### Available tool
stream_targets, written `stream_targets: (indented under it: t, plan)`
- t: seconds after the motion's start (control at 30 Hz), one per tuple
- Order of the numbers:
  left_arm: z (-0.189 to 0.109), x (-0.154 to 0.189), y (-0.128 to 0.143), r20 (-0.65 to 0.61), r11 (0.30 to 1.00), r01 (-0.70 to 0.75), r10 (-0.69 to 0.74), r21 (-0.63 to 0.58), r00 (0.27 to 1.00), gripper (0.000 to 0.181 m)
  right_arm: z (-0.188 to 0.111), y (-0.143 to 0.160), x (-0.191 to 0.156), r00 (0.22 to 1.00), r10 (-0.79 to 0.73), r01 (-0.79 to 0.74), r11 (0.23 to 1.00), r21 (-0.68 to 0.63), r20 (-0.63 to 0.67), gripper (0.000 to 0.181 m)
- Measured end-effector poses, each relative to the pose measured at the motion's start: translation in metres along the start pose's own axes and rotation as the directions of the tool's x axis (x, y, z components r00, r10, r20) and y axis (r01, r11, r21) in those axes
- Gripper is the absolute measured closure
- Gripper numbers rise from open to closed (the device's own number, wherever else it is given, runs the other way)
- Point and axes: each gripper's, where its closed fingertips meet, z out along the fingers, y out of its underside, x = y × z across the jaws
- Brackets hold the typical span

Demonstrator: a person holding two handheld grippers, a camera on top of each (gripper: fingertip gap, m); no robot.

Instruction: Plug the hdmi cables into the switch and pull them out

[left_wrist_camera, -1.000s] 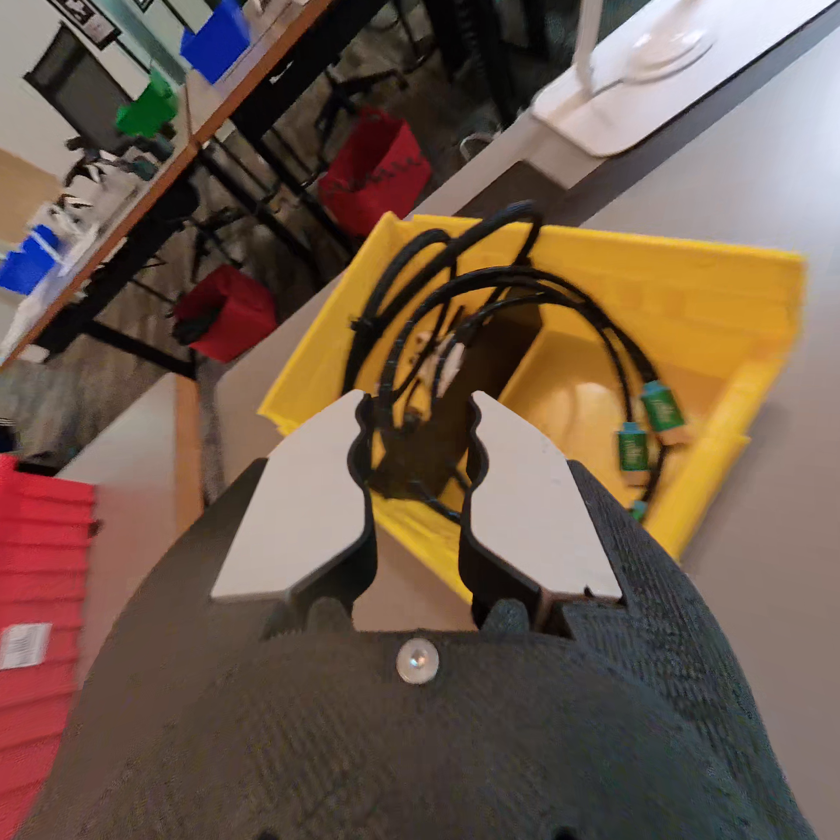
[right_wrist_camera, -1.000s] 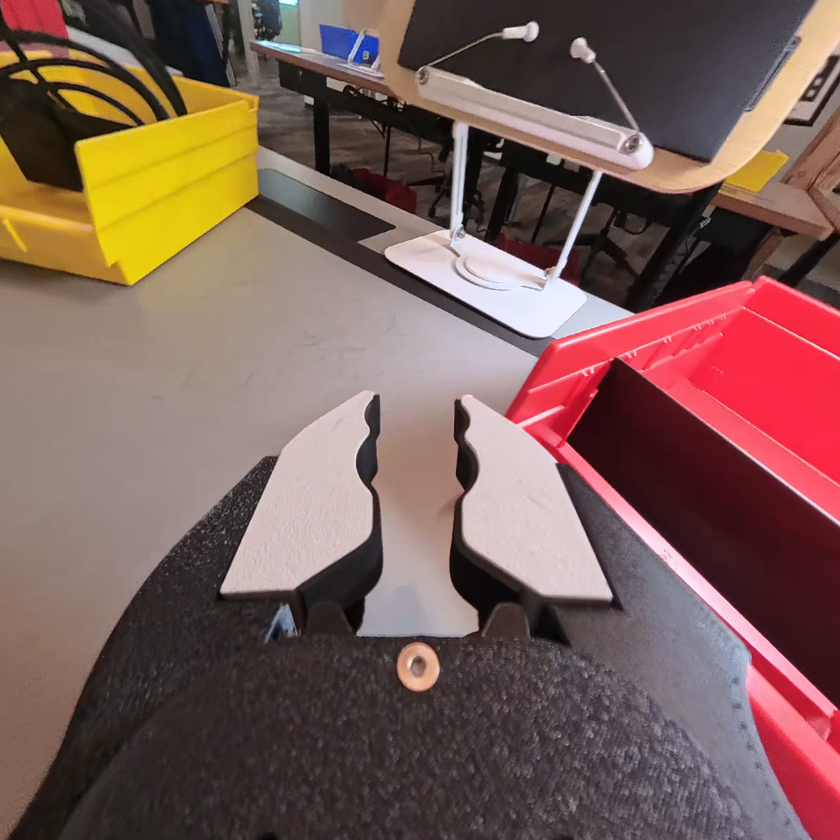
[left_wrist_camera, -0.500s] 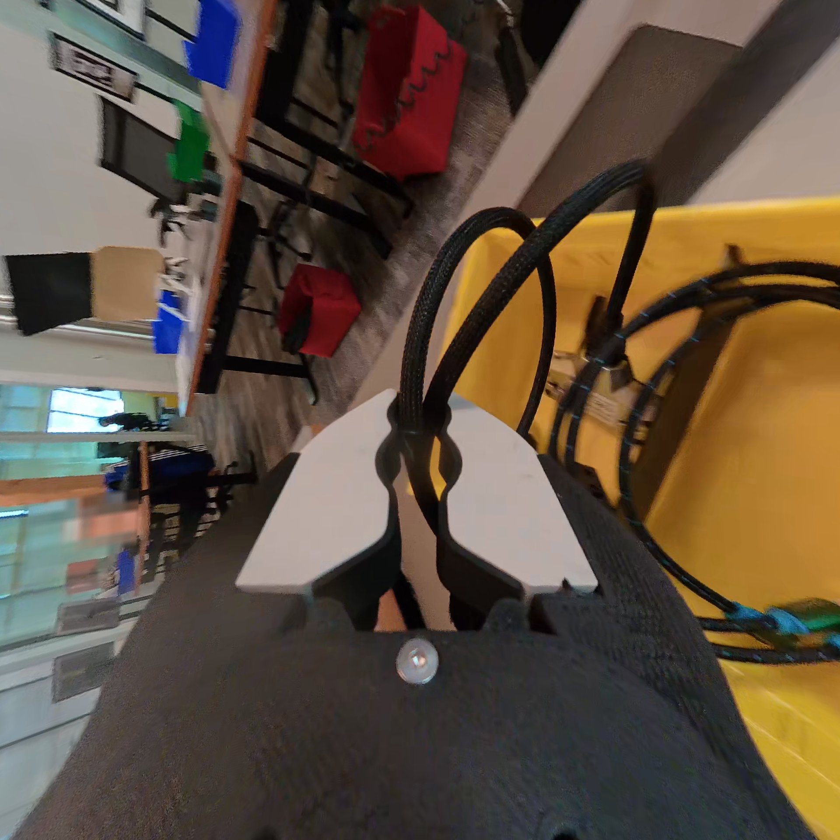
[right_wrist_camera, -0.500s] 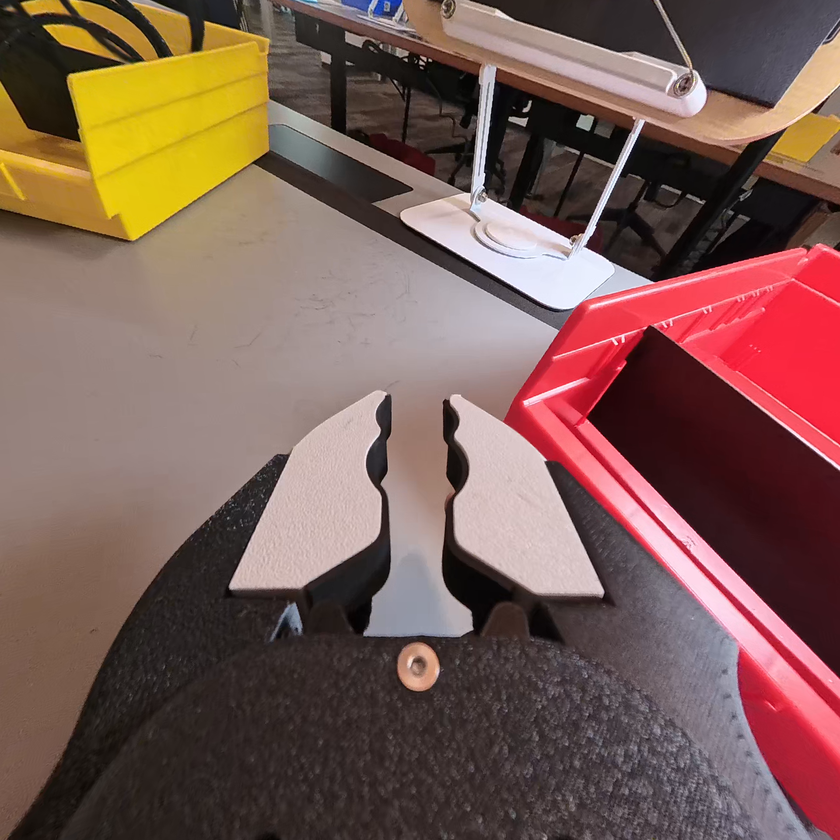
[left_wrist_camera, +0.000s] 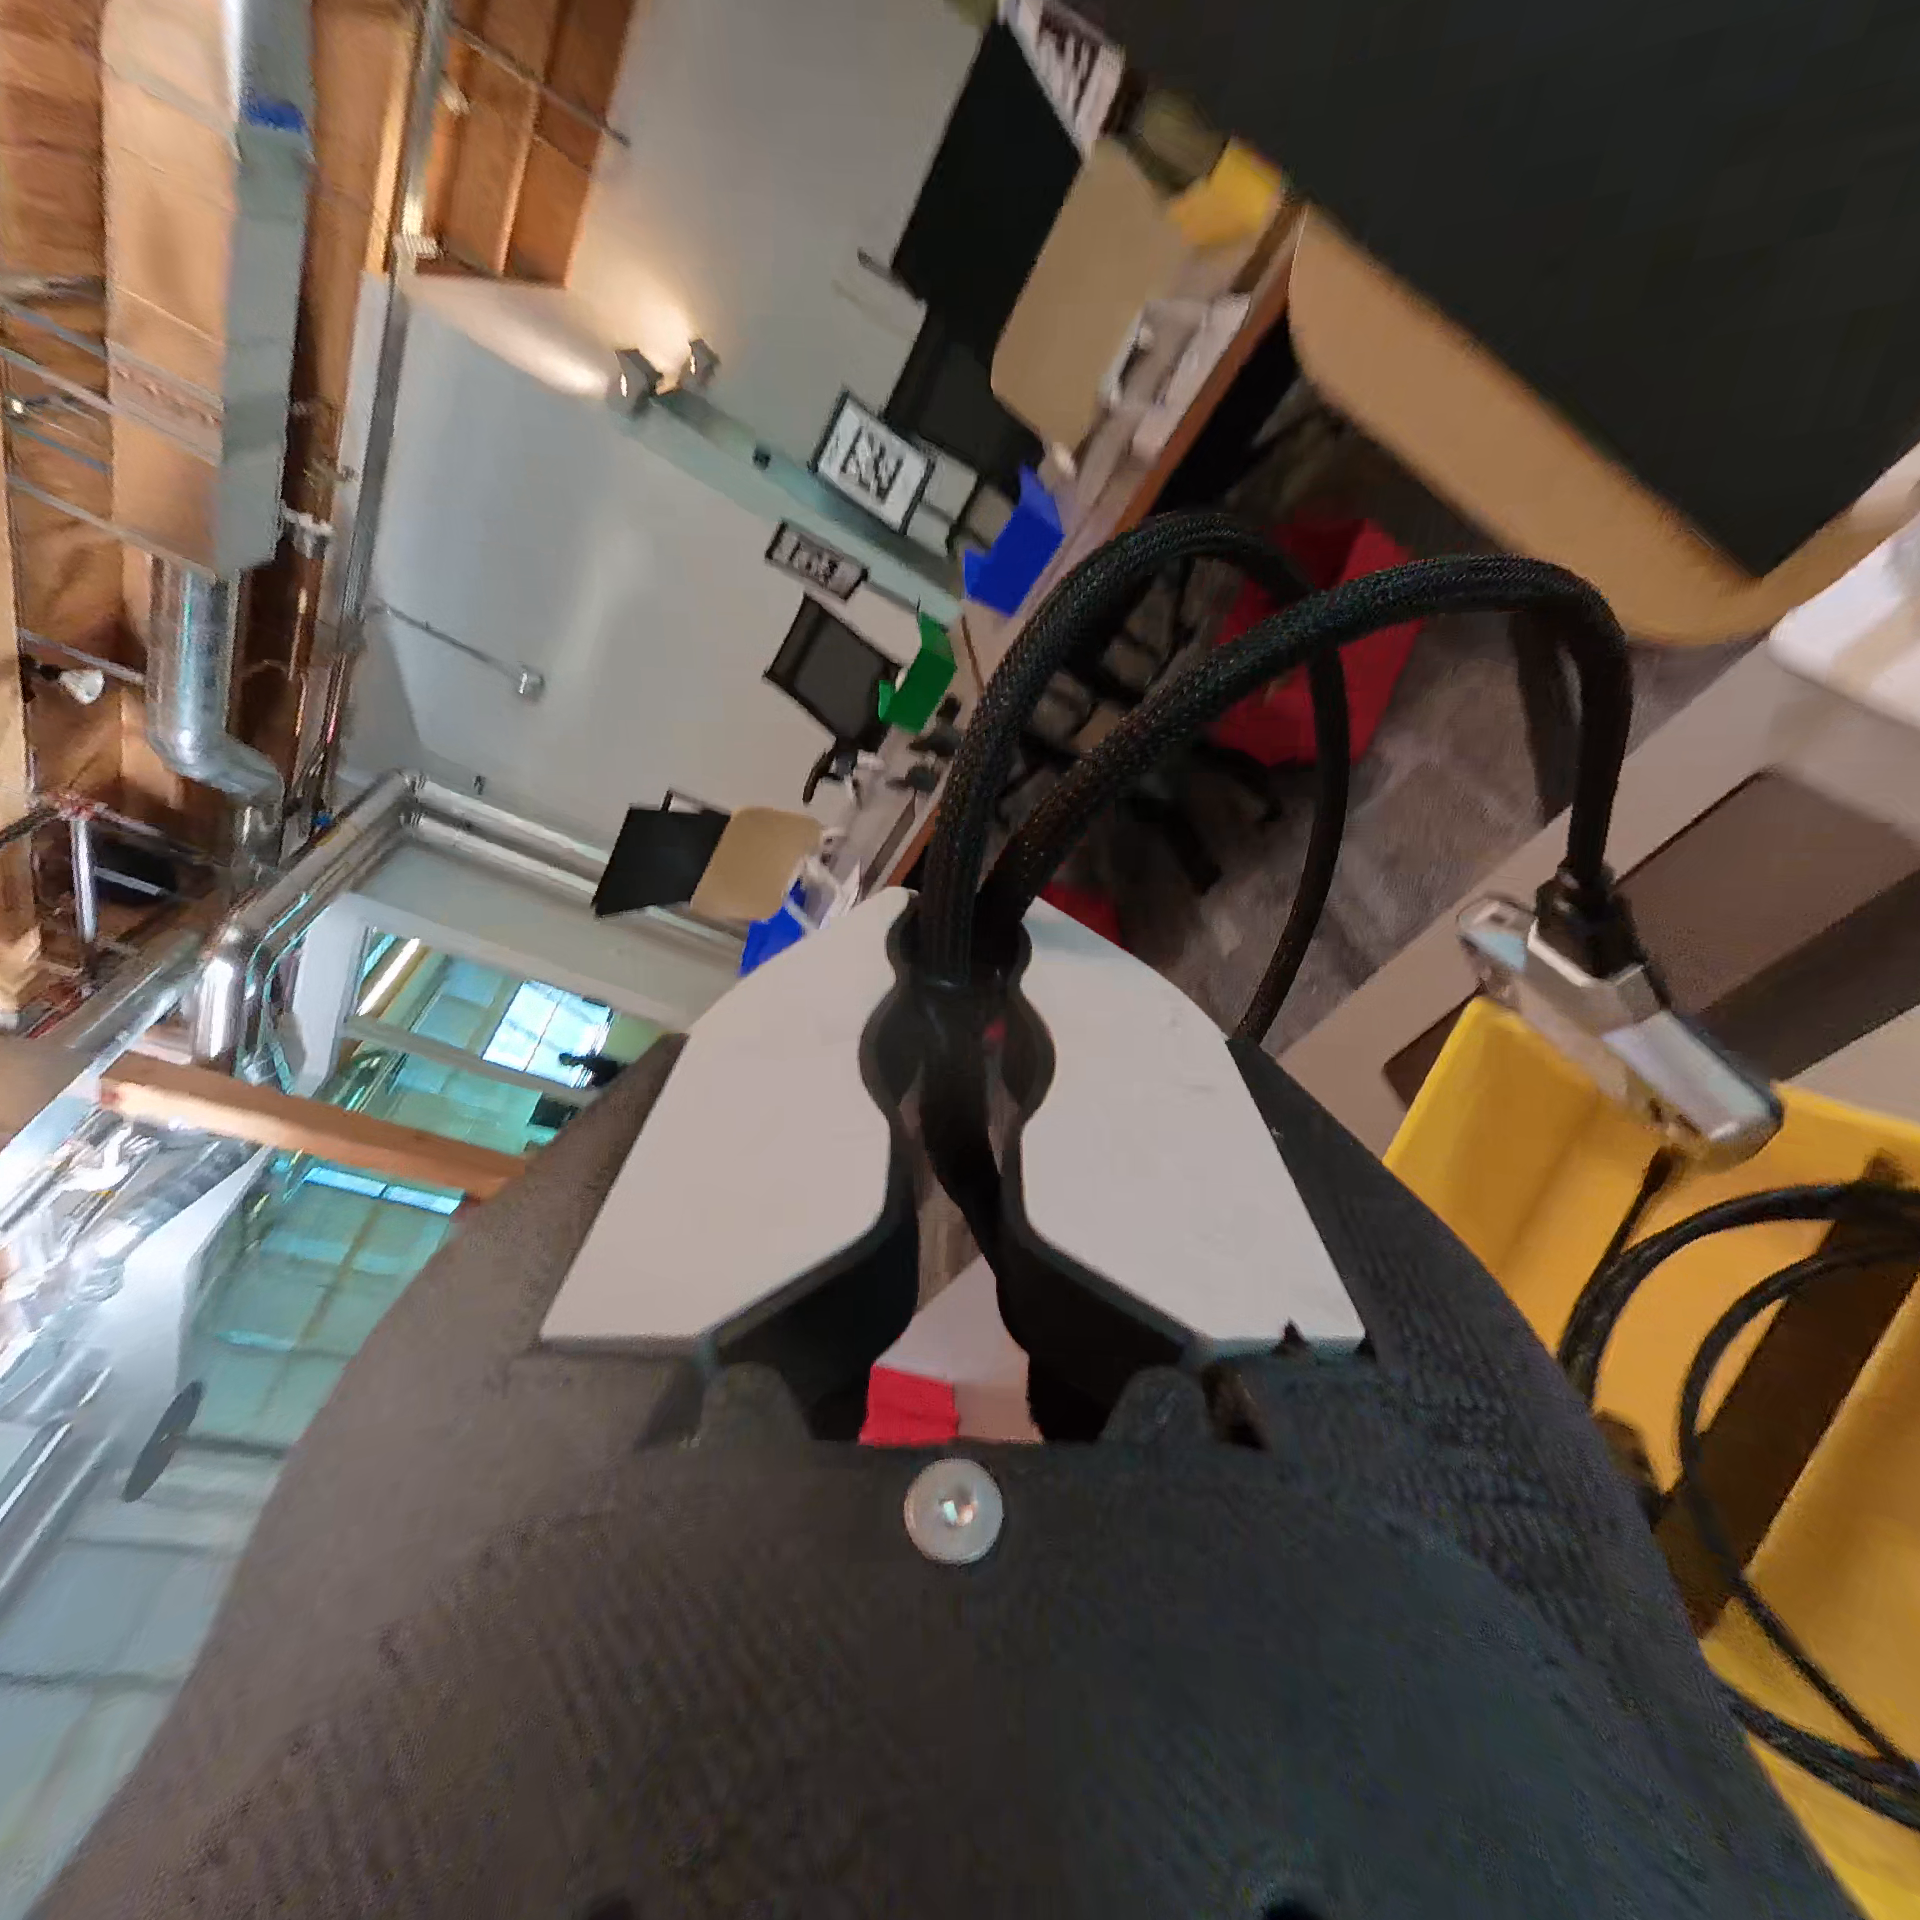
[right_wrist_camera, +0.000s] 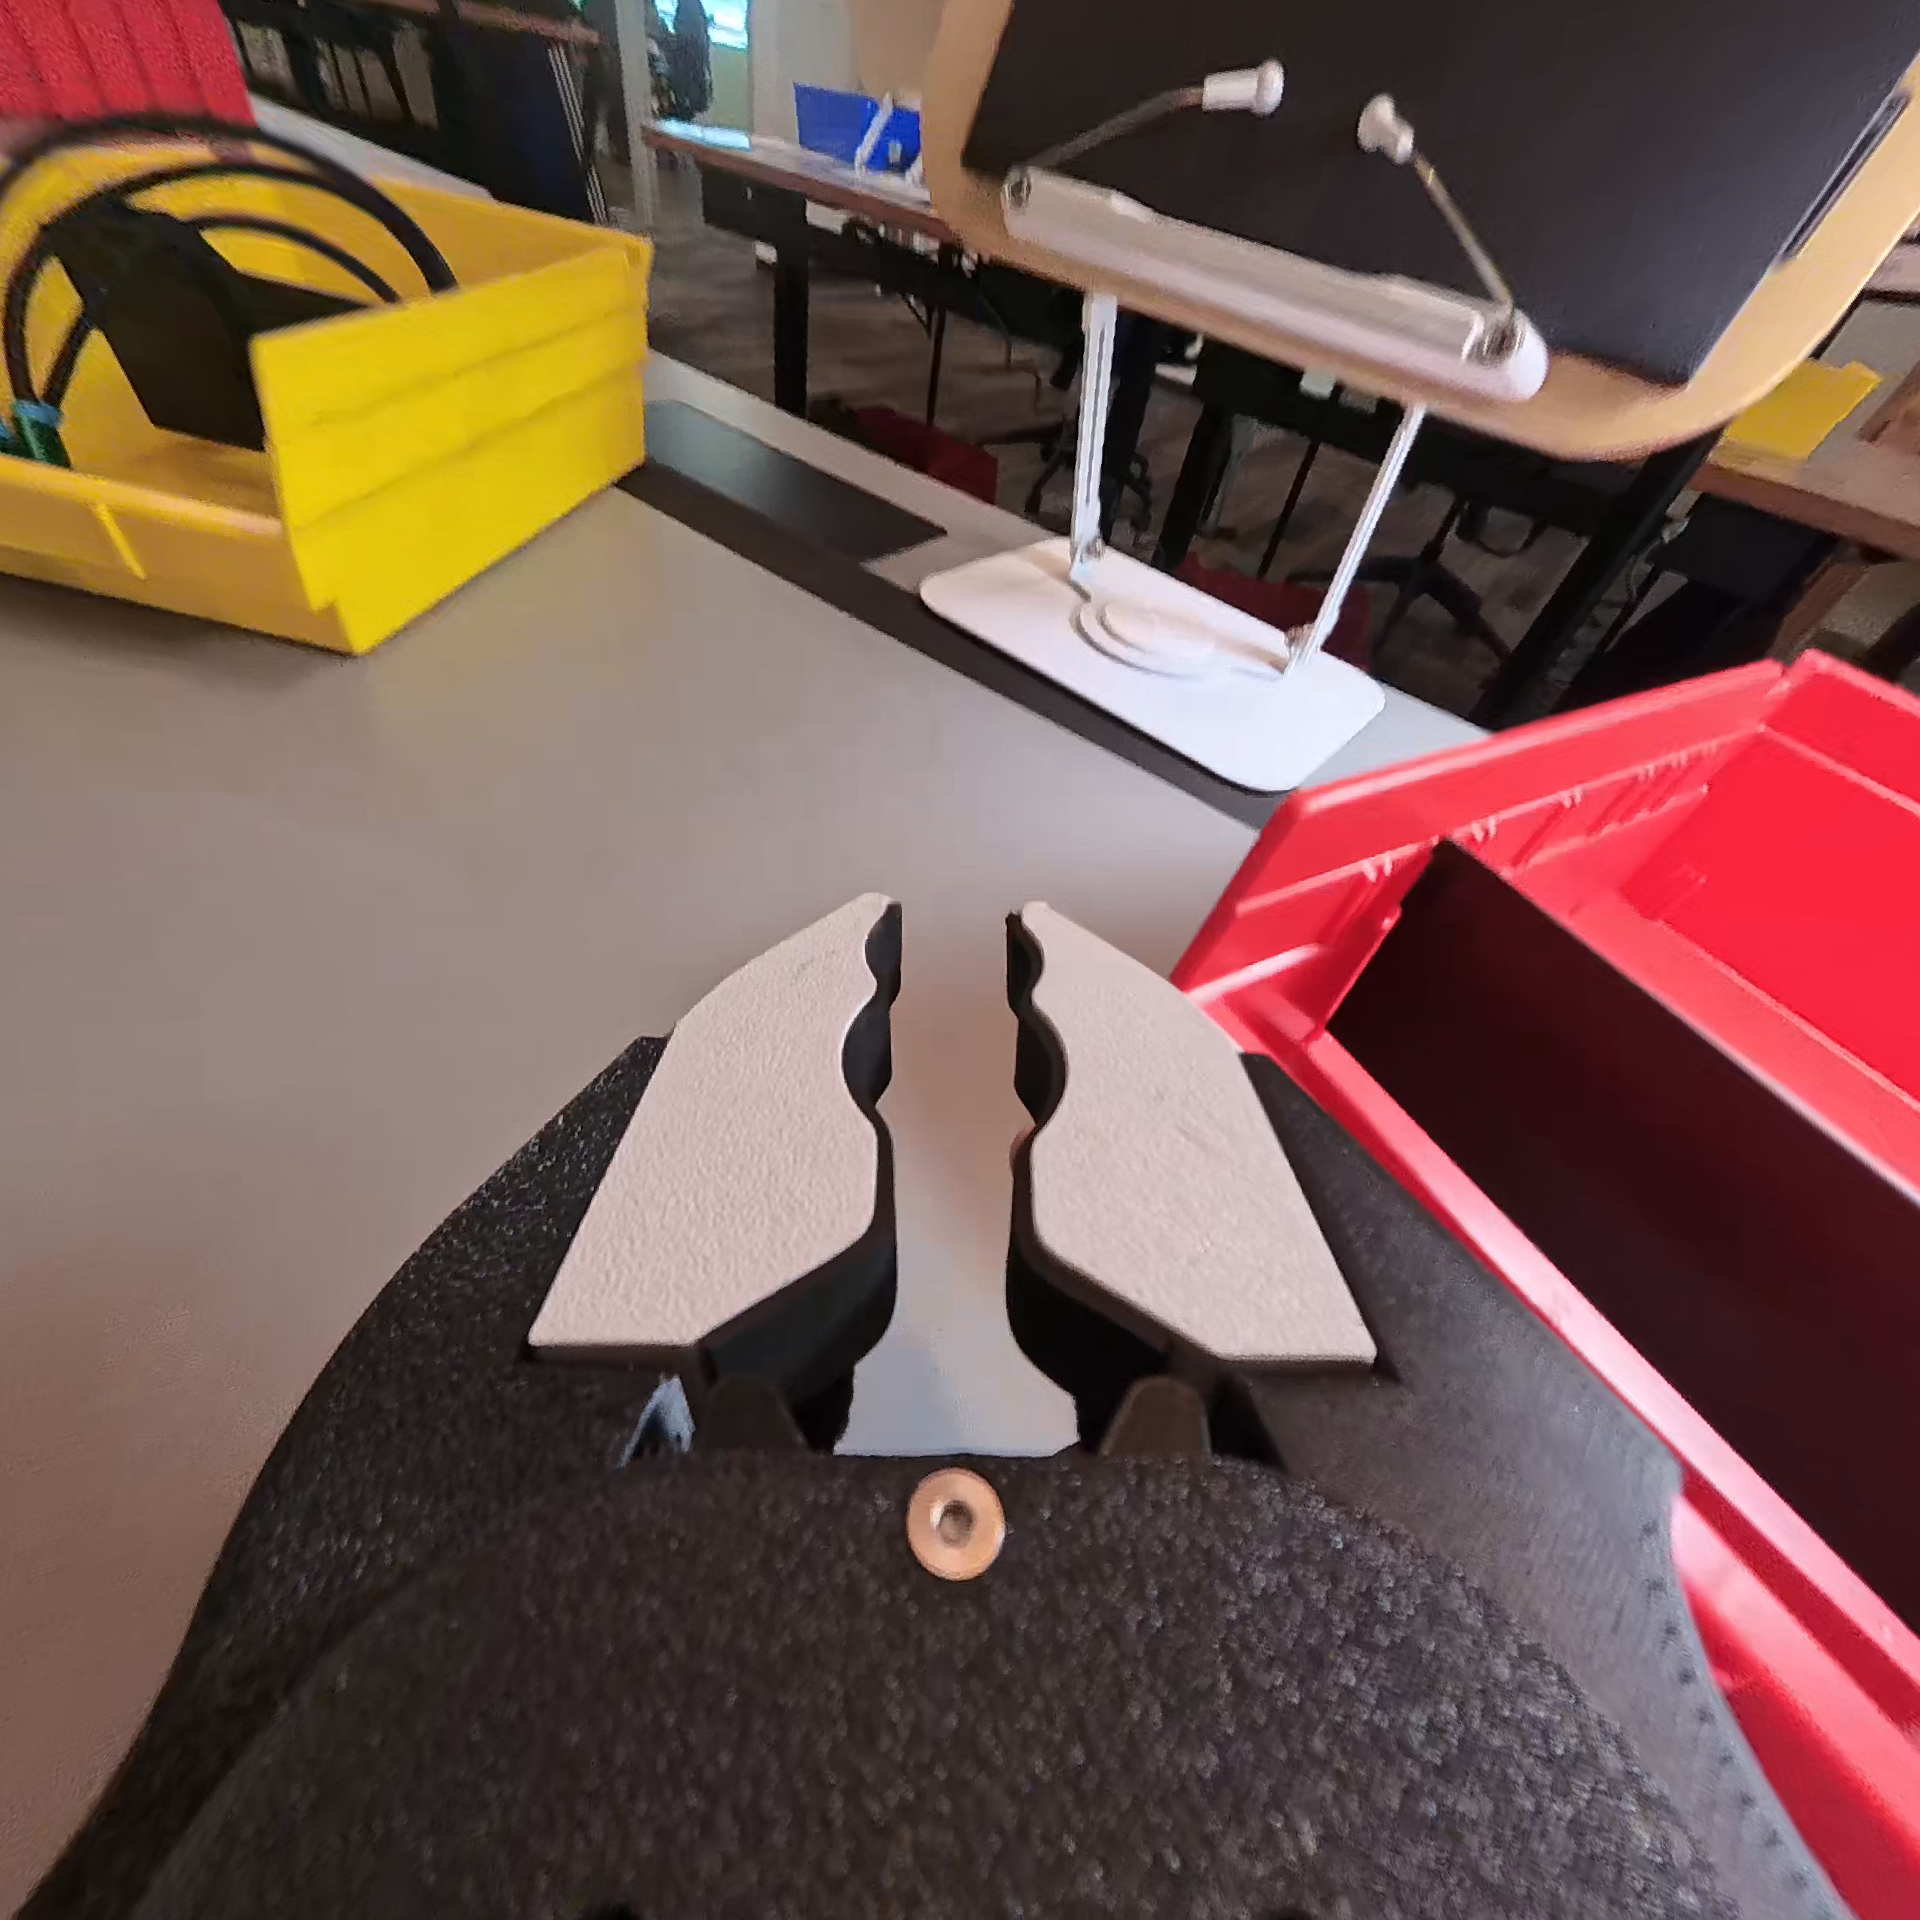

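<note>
Two strands of black braided HDMI cable (left_wrist_camera: 1049, 727) sit clenched in the left tool (left_wrist_camera: 956, 935), silver plug (left_wrist_camera: 1621, 1029) dangling above the yellow plastic bin (left_wrist_camera: 1496, 1164); right tool (right_wrist_camera: 954, 914) empty, parted. No switch visible; plugging remains.

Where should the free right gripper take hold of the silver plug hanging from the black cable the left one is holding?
Probably on the silver plug body's two broad flat faces, just behind the metal tip, coming from the side. It hangs tilted over the yellow bin from the braided cable pinched in the left gripper, so its tip stays free. The right gripper is open over the table.
</note>
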Motion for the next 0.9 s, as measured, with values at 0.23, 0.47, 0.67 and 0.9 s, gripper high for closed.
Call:
stream_targets:
  t: [0.23, 0.47, 0.67, 0.9]
  plan:
    - [-0.069, 0.058, -0.093, -0.244, 0.952, 0.160, -0.096, 0.260, 0.965, 0.168, -0.016, -0.083, -0.042, 0.957, -0.107, 0.065, 0.985, 0.161, 0.269, 0.145]
    - [-0.131, 0.178, -0.148, -0.650, 0.823, 0.392, -0.037, 0.412, 0.759, 0.168, -0.034, -0.093, -0.086, 0.767, -0.384, 0.359, 0.921, 0.153, 0.514, 0.110]
    - [-0.147, 0.250, -0.174, -0.845, 0.800, 0.490, 0.038, 0.346, 0.534, 0.167, -0.070, -0.051, -0.168, 0.464, -0.299, 0.351, 0.926, 0.137, 0.833, 0.137]
    - [-0.109, 0.291, -0.166, -0.821, 0.866, 0.431, -0.042, 0.255, 0.570, 0.166, -0.063, -0.057, -0.201, 0.407, -0.204, 0.193, 0.972, 0.135, 0.890, 0.159]
